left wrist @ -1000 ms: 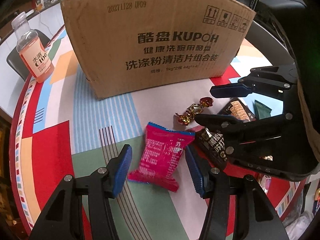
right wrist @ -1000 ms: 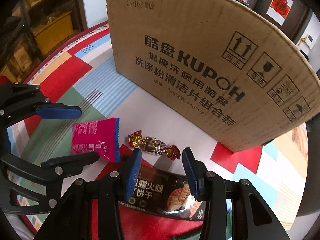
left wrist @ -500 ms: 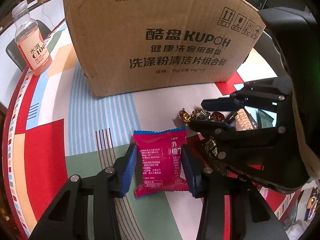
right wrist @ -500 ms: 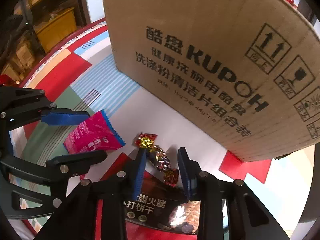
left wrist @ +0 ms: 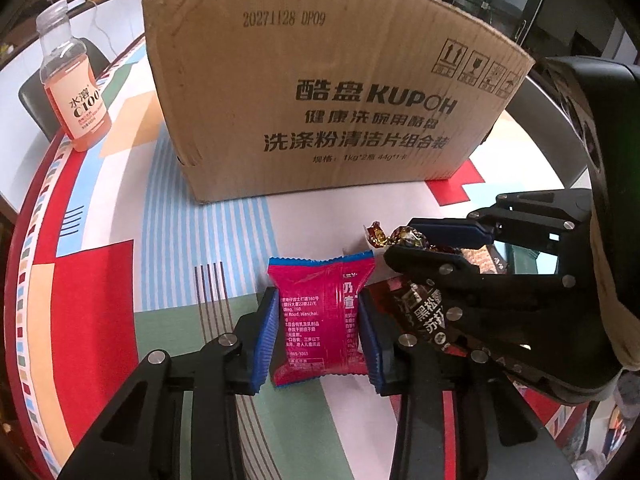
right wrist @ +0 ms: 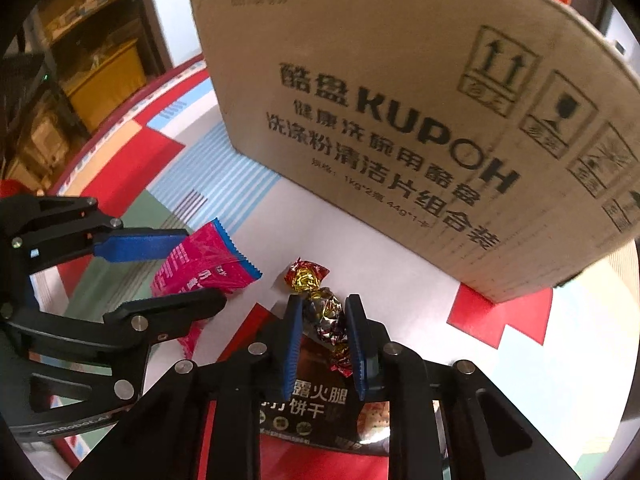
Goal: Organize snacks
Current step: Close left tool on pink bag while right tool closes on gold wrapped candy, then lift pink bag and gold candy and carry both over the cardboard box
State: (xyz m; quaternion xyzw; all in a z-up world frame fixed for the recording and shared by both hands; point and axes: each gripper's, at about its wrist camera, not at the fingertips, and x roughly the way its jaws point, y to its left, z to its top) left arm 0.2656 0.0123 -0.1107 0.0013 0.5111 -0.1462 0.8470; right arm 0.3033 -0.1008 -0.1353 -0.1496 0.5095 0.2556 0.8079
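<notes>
Low in the frame, the left hand-held gripper (left wrist: 318, 338) squeezes the pink pack (left wrist: 320, 320), and the right hand-held gripper (right wrist: 325, 342) pinches the candy (right wrist: 320, 312). Both should lift straight up, grip firm, then go over the box (left wrist: 320, 92) behind.

Left gripper (left wrist: 319, 334) closed from wide onto pink snack packet (left wrist: 320, 320); right gripper (right wrist: 324, 340) advanced, pinched foil candy (right wrist: 322, 312).
</notes>
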